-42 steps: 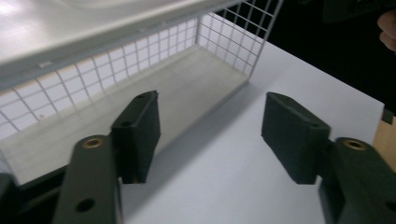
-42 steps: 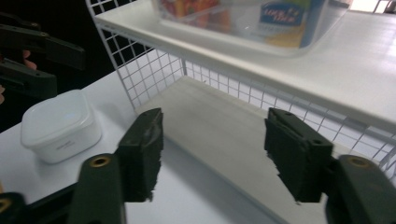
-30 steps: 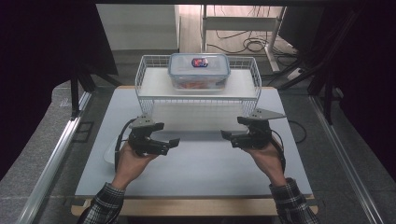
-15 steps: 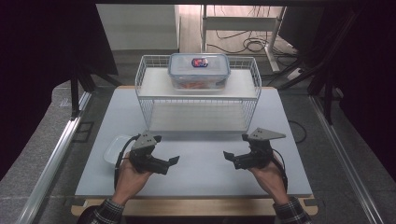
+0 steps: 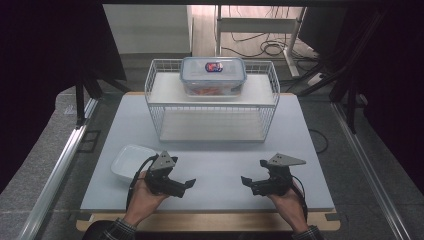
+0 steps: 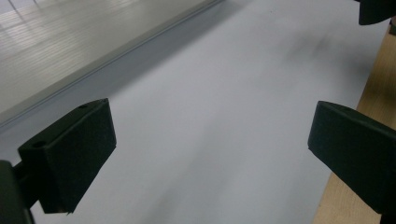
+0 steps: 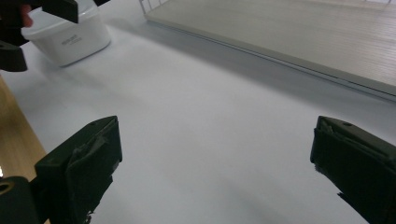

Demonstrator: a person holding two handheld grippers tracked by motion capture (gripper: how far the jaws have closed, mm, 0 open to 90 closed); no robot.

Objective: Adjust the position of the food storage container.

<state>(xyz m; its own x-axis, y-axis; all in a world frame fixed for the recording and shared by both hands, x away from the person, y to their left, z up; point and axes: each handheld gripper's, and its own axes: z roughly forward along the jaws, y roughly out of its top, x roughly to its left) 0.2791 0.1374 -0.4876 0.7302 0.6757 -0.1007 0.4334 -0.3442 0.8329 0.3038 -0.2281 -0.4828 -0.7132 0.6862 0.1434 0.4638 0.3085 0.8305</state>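
Down at the near edge of the counter [image 5: 300, 150], my left hand-held gripper [image 5: 186, 184] sits just beside the empty white tub [image 5: 129, 161], which lies to its left and slightly farther back, so that hand is way nearer than my right hand-held gripper [image 5: 247, 181]. Both have jaws wide apart, holding nothing. Well beyond them, the lidded container [image 5: 213, 75] with something orange inside sits atop the wire rack [image 5: 212, 107].

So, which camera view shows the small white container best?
The high view: the white container sits whole on the table, beside the left gripper. The right gripper view shows it partly cut off at the top.
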